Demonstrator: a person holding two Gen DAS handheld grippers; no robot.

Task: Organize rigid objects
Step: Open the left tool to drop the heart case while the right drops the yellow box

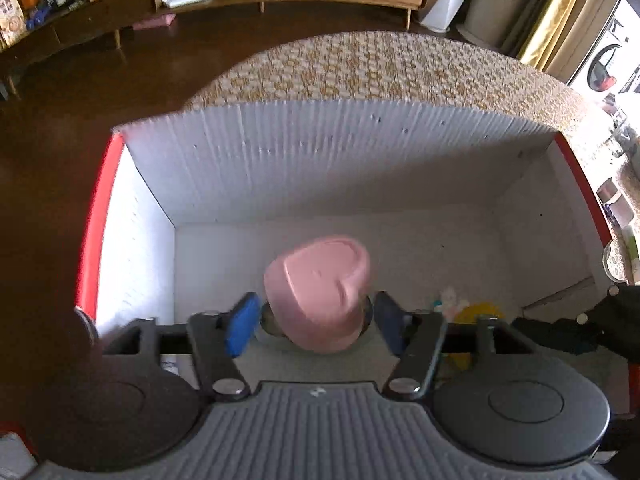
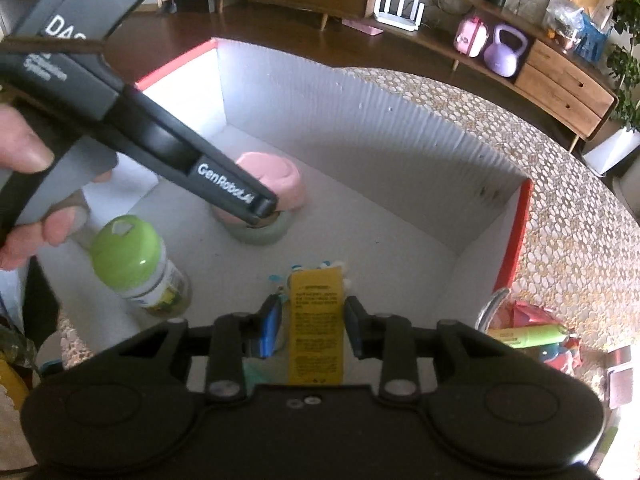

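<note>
Green-capped bottle (image 2: 138, 268) shows only from right wrist.

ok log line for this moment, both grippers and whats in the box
left gripper: open around pink heart bowl | right gripper: yellow packet between jaws, grip unclear | white box: green-capped jar upright

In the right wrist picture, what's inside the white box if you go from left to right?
Green-lidded jar → pink heart-shaped bowl with the left tongs reaching down to it → yellow packet between the fingers of the right tongs.
</note>
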